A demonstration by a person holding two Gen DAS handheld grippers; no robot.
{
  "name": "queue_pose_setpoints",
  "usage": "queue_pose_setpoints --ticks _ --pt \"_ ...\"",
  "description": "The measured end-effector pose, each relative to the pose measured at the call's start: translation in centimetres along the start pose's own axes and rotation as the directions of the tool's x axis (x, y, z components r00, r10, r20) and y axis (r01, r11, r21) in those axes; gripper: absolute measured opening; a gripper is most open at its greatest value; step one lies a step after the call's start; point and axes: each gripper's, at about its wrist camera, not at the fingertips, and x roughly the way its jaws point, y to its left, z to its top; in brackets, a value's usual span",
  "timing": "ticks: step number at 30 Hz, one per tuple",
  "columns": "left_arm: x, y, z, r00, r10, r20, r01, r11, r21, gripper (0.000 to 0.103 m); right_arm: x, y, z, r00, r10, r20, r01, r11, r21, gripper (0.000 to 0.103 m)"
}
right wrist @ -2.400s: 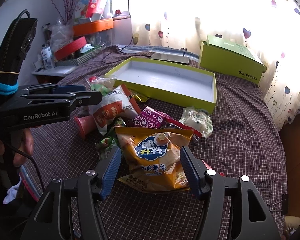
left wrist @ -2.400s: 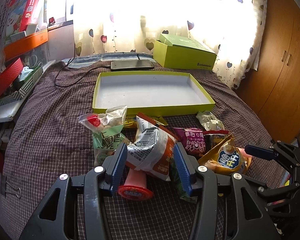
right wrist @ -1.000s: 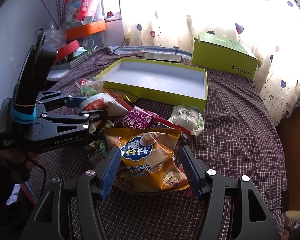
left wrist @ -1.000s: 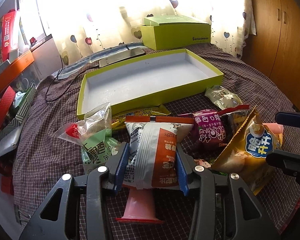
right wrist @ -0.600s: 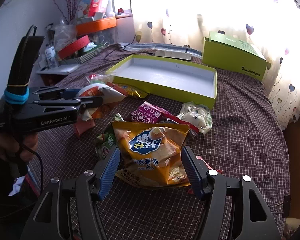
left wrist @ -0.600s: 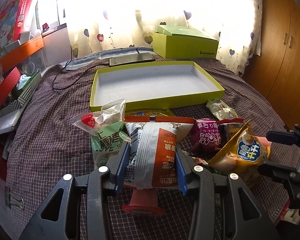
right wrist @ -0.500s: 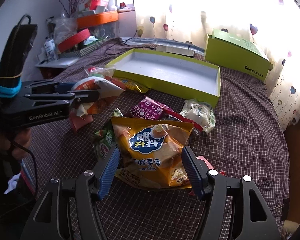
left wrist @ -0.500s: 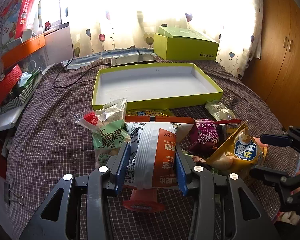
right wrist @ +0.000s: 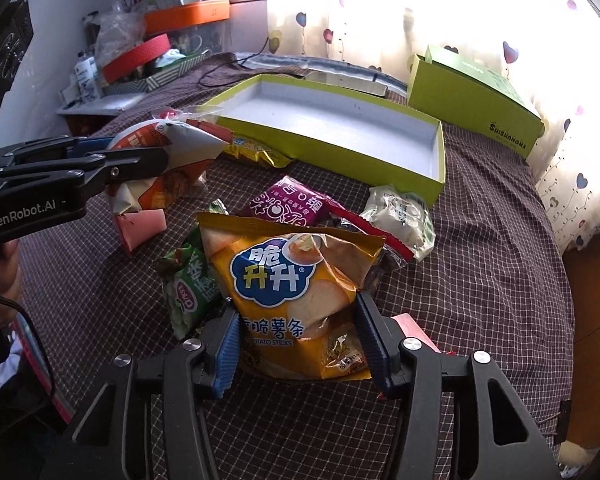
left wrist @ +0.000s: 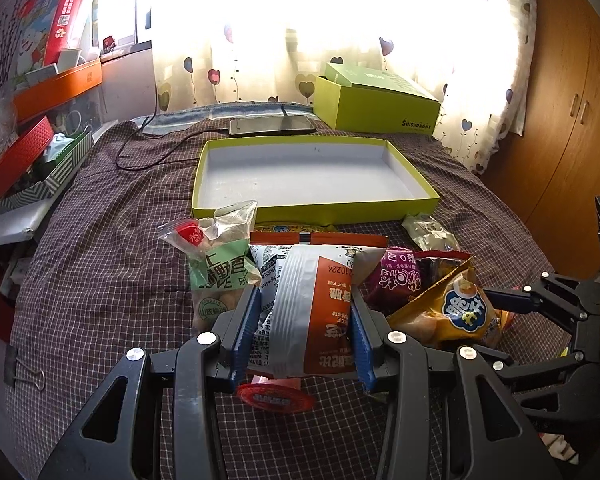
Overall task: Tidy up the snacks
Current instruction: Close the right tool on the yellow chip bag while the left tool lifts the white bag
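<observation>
The left gripper (left wrist: 305, 336) has its jaws pinching a white and orange snack bag (left wrist: 308, 304). The blue pads press on both sides of the bag. The bag is lifted off the bed, above a small pink cup with a red lid (left wrist: 275, 396) lying on the checked bed cover (left wrist: 100, 280).

The right gripper (right wrist: 300, 344) has its jaws closing on a yellow bag of potato sticks (right wrist: 288, 280). The bag sits between the two blue pads and its sides are squeezed in where they touch it. The bottom of the bag is still down near the cover.

More snacks lie in a pile on the near part of the bed. A purple packet (right wrist: 288, 204) is just behind the yellow bag. A pale green-white packet (right wrist: 400, 212) is to its right. A green packet (right wrist: 188, 288) is tucked beside the yellow bag on the left. A clear bag with a red tag (left wrist: 212, 232) and a light green bag (left wrist: 220, 280) lie left of the white and orange bag.

Farther back sits a wide green tray box (left wrist: 316, 210), white inside, with nothing in it. Behind it lies a phone (left wrist: 272, 125) on a cord. A closed green box (left wrist: 376, 100) stands far right by the curtain with hearts (left wrist: 340, 20).
</observation>
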Motion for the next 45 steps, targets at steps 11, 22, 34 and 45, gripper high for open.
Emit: queue_pose_setpoints --ticks 11,22,34,45 --pt "-1.1 -0.1 0.6 0.999 0.009 0.034 -0.008 1.0 -0.017 0.043 -2.8 -0.1 0.0 0.997 0.005 0.072 -0.006 1.0 0.019 0.036" --pt "-1.9 -0.9 2.5 0.996 0.0 0.084 0.001 1.0 -0.003 0.043 -3.1 -0.5 1.0 0.997 0.033 0.07 -0.034 0.999 0.015 0.021" --pt "-1.0 0.0 2.0 0.999 -0.005 0.053 0.006 1.0 -0.024 0.043 -0.1 -0.2 0.4 0.997 0.069 -0.022 -0.069 0.998 0.015 0.057" --pt "-0.3 0.4 1.4 1.0 -0.01 0.027 0.011 0.999 -0.034 0.043 0.3 -0.1 -0.2 0.996 0.007 -0.092 0.002 0.996 0.093 0.06"
